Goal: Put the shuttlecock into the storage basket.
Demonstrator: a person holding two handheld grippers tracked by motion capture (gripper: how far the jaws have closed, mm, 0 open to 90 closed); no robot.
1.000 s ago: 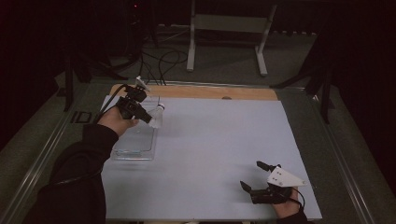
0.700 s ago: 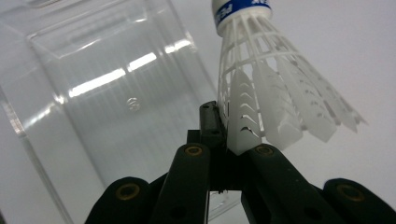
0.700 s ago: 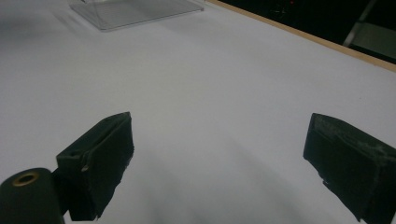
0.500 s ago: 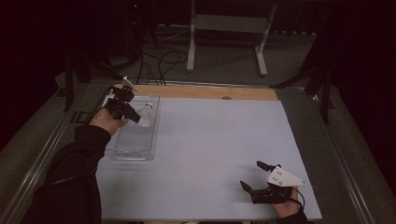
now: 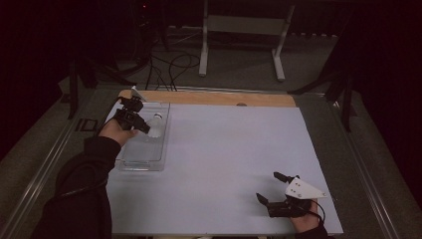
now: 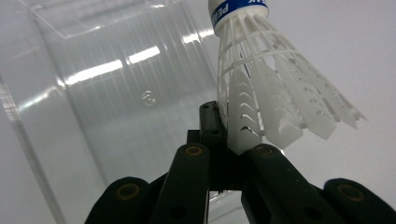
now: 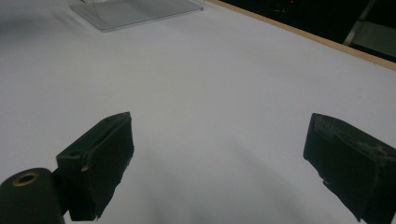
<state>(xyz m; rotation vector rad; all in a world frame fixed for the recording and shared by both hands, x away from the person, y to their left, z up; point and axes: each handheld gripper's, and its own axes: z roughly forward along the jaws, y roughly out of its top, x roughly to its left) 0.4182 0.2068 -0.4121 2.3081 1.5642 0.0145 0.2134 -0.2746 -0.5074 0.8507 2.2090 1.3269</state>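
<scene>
White plastic feathers of a blue-banded shuttlecock (image 6: 275, 88) sit pinched in the left gripper (image 6: 231, 140), poised over the clear acrylic tray (image 5: 144, 159), seemingly for dropping in, while the right gripper (image 5: 271, 188) rests wide open, empty, on the white table (image 5: 224, 149).

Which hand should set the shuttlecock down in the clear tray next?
Left. The left gripper is shut on the shuttlecock by its skirt, right over the clear tray. The right gripper sits open and empty at the table's near right corner.
</scene>
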